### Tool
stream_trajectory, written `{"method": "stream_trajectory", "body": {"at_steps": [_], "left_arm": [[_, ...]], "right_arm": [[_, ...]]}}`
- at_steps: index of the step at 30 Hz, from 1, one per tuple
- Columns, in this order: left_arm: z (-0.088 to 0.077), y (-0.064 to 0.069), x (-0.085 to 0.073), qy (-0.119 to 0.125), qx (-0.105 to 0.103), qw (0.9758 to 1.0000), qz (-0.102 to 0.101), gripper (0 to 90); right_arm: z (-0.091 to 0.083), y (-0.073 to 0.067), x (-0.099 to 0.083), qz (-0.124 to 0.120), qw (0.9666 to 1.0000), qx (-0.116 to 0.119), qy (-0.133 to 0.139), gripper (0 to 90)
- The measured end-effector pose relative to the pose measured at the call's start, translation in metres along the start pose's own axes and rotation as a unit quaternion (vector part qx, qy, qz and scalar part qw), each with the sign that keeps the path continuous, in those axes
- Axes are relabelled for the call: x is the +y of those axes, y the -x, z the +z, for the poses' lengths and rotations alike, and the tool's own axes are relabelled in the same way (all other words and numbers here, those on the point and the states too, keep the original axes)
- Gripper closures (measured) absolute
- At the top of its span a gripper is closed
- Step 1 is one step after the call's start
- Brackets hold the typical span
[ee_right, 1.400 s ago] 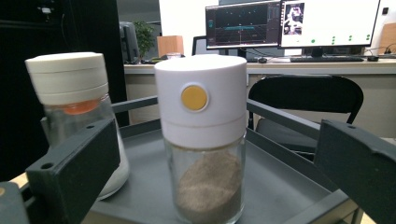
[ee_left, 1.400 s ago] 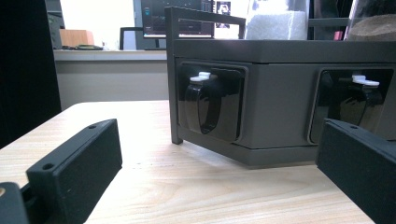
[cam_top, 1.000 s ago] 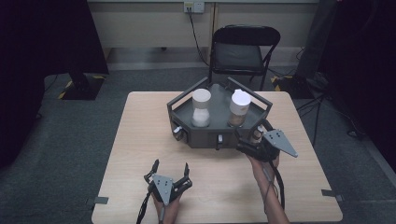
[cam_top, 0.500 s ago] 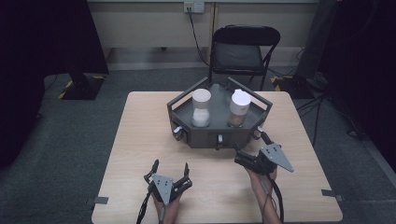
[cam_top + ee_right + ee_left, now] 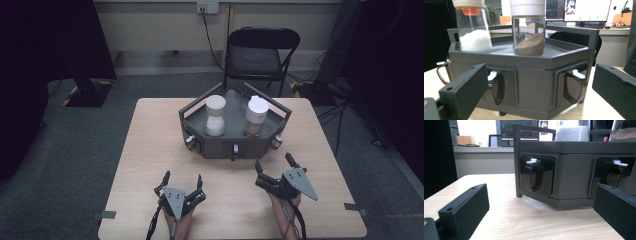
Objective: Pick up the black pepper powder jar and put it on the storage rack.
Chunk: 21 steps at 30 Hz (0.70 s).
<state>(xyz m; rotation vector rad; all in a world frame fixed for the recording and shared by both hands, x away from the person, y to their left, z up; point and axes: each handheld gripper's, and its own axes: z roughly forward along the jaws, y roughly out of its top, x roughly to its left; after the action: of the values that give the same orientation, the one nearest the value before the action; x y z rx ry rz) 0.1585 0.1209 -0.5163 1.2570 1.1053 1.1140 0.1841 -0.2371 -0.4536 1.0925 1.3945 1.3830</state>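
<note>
So the right gripper (image 5: 276,169) has just backed off from the dark grey hexagonal rack (image 5: 234,140). A second ago it was right up against the rack's near right face, now it sits clear of it on the wooden table (image 5: 145,150), jaws wide and holding nothing. The left gripper (image 5: 181,182) hasn't budged, parked near the front edge with its jaws spread wide too, also empty. To me that reads like a reset or a step finished rather than a grab in progress (nothing came away with the gripper as far as I can see). The rack sits at the far middle of the table, flat on its base, its longer span running left to right, one flat face pointing back at the person. Its recessed side pockets each hold a dark scoop-like tool with a white tab (image 5: 496,88), handles facing outward. On top stand two upright jars, the sugar jar (image 5: 473,27) and the brown-powder jar (image 5: 528,28), long axes vertical, lids on.
</note>
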Motion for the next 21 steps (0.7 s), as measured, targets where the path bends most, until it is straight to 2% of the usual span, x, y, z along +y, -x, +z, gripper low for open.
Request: {"method": "stream_trajectory", "body": {"at_steps": [6, 13, 21], "left_arm": [[0.000, 0.000, 0.000, 0.000, 0.000, 1.0000, 0.000, 0.2], [0.000, 0.000, 0.000, 0.000, 0.000, 1.0000, 0.000, 0.2], [0.000, 0.000, 0.000, 0.000, 0.000, 1.0000, 0.000, 0.1]], "right_arm": [[-0.009, -0.003, -0.009, 0.002, 1.0000, -0.005, -0.002, 0.0], [-0.017, -0.005, -0.021, 0.015, 0.9998, -0.014, -0.006, 0.0], [-0.025, -0.010, -0.035, -0.001, 0.9996, -0.026, -0.006, 0.0]]}}
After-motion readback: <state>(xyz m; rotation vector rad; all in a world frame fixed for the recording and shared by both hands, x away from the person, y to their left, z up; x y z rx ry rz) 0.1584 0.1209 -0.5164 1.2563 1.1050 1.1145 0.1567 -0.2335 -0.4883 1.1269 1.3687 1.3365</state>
